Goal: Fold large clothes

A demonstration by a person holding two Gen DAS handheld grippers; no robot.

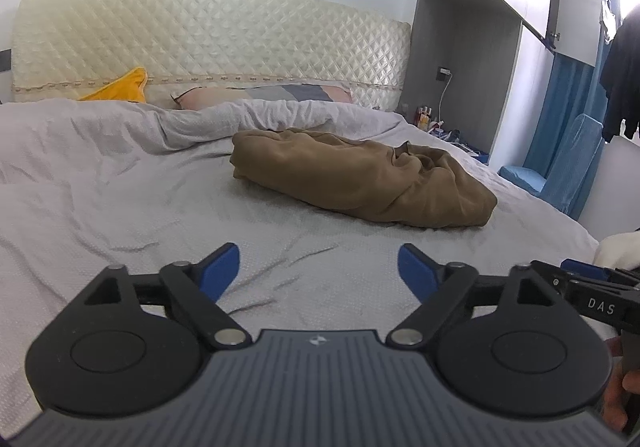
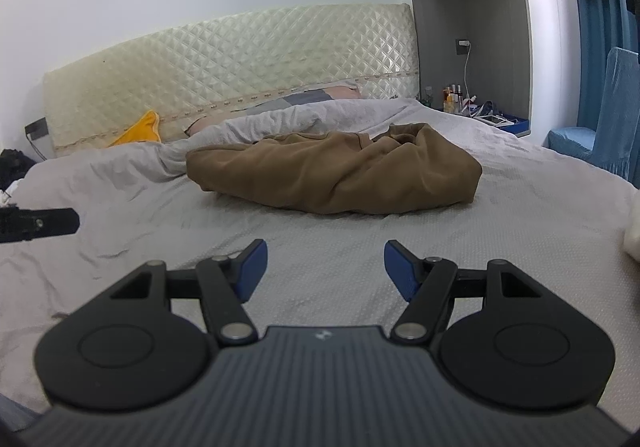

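Observation:
A large brown garment (image 1: 360, 179) lies bunched and roughly folded on the grey bed sheet (image 1: 120, 199), ahead and to the right of my left gripper (image 1: 319, 267). The left gripper is open and empty, low over the sheet. The garment also shows in the right wrist view (image 2: 336, 171), straight ahead of my right gripper (image 2: 325, 265), which is open and empty over the sheet (image 2: 520, 215). The right gripper's body shows at the right edge of the left wrist view (image 1: 592, 287). The left gripper's finger (image 2: 40, 225) shows at the left edge of the right wrist view.
A quilted cream headboard (image 1: 208, 43) stands at the back. A yellow cloth (image 1: 120, 87) and a pillow (image 1: 260, 93) lie under it, behind a rumpled grey quilt (image 1: 240, 115). A bedside shelf with bottles (image 2: 456, 97), a blue chair (image 2: 600, 139) and a white object (image 2: 632, 231) are at the right.

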